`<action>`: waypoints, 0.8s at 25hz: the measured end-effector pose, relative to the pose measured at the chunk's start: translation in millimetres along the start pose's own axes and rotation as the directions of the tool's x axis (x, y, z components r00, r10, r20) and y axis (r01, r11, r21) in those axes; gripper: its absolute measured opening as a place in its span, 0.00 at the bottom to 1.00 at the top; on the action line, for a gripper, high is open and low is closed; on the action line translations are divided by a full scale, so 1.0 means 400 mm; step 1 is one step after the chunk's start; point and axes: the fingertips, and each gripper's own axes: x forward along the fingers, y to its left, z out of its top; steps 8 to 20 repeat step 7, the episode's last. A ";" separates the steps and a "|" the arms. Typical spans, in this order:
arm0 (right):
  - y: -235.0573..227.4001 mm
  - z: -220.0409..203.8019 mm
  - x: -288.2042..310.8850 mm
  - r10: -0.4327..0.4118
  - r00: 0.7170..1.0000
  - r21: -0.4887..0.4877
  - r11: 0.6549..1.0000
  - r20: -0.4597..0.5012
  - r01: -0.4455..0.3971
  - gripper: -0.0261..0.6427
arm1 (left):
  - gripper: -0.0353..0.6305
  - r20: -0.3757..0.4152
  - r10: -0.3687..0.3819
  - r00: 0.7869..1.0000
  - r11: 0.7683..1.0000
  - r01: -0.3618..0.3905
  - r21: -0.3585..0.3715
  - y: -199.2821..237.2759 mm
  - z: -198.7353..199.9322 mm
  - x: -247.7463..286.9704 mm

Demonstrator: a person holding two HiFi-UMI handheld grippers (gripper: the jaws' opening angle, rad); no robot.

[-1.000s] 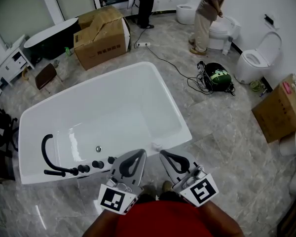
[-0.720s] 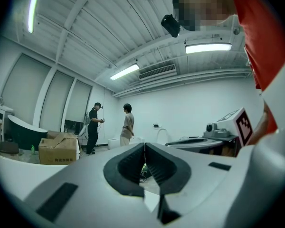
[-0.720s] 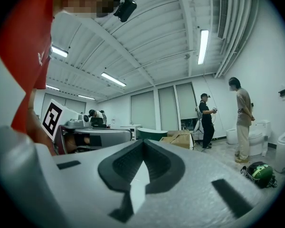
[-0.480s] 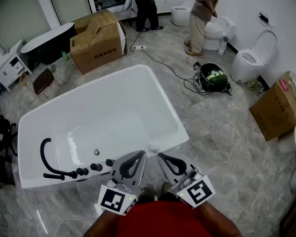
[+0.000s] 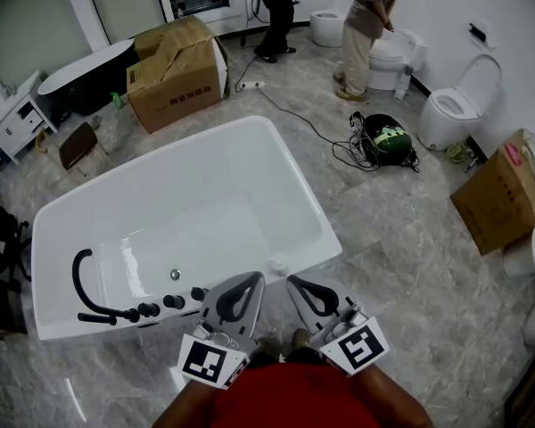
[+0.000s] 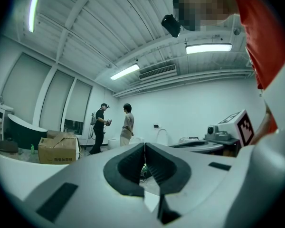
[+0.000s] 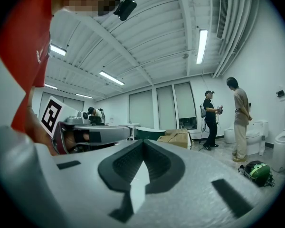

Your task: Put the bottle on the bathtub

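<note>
A white bathtub fills the middle of the head view, with a black faucet and knobs on its near rim. A small white bottle-like object stands on the tub's near right corner rim. Just below it, both grippers are held side by side near my body. My left gripper is shut with nothing in it, its pads meeting in the left gripper view. My right gripper is also shut and empty. Both point away from the tub, level across the room.
Behind the tub are a cardboard box, a dark tub and a white cabinet. A green-black helmet with cables lies on the floor at right, near toilets and another box. Two people stand at the back.
The head view has shifted slightly since a second ago, so the tub sits a little higher. Both grippers stay shut in the same place. The person in black at the back has stepped right.
</note>
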 end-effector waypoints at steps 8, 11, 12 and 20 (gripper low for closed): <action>-0.003 -0.006 0.005 -0.014 1.000 0.002 1.000 -0.004 0.014 0.05 | 0.07 0.004 -0.002 1.000 1.000 0.002 -0.002 0.007 -0.002 -0.002; -0.003 -0.006 0.005 -0.014 1.000 0.002 1.000 -0.004 0.014 0.05 | 0.07 0.004 -0.002 1.000 1.000 0.002 -0.002 0.007 -0.002 -0.002; -0.003 -0.006 0.005 -0.014 1.000 0.002 1.000 -0.004 0.014 0.05 | 0.07 0.004 -0.002 1.000 1.000 0.002 -0.002 0.007 -0.002 -0.002; -0.003 -0.006 0.005 -0.014 1.000 0.002 1.000 -0.004 0.014 0.05 | 0.07 0.004 -0.002 1.000 1.000 0.002 -0.002 0.007 -0.002 -0.002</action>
